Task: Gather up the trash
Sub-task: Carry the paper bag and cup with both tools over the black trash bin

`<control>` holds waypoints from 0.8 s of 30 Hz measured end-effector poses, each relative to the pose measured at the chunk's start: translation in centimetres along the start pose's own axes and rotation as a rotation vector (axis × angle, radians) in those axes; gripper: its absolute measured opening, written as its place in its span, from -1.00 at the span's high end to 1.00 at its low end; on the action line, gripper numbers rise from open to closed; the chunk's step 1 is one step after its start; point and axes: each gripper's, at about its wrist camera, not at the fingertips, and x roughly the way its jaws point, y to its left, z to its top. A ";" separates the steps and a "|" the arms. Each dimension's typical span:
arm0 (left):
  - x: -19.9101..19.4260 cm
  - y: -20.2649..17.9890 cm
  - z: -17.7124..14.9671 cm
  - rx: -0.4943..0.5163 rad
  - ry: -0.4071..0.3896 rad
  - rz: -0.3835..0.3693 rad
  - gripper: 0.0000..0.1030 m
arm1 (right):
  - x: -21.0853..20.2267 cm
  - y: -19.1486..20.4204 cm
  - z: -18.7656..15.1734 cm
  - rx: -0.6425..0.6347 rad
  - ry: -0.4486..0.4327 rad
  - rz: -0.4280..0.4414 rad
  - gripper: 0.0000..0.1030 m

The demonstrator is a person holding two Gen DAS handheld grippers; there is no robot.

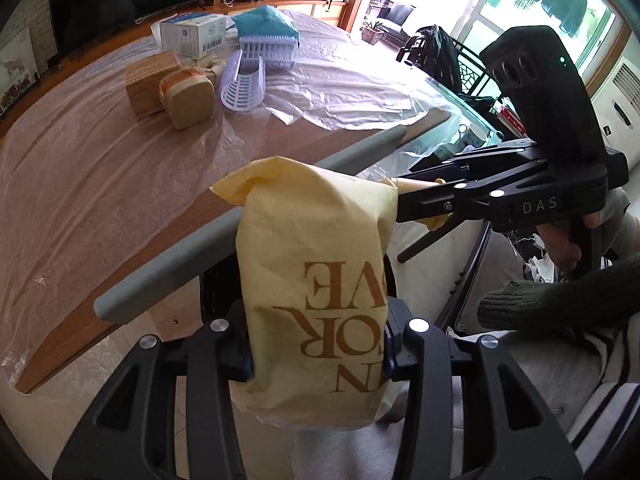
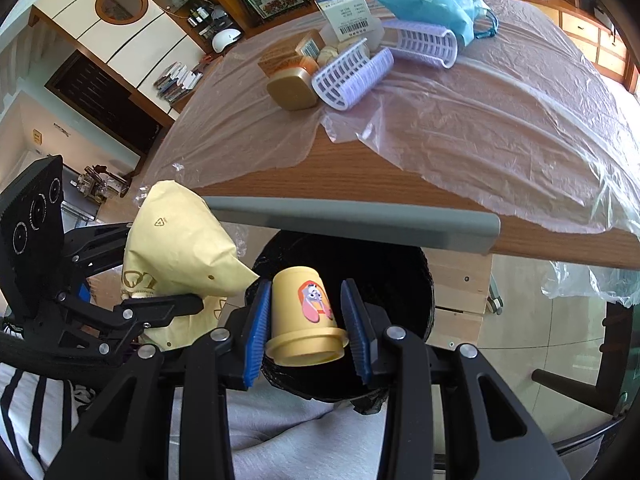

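Clamped between the closed jaws of the left tool is a yellow paper bag with brown lettering, held upright just off the bench edge. Beside it the right tool stands partly open around a yellow cup — the left pad touches its side, the right one stands just clear — above a black bin under the grey edge strip. Farther back on the plastic sheet lie lilac baskets, a tan jar, boxes and a blue bag.
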 end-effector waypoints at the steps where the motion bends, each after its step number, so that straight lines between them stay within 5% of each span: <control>1: 0.2 0.0 -0.1 -0.003 0.005 0.001 0.12 | 0.2 -0.2 -0.2 0.005 0.004 -0.004 0.32; 24: 5.7 0.4 -1.0 0.022 0.104 0.067 0.12 | 5.4 -1.3 -0.7 0.017 0.061 -0.069 0.32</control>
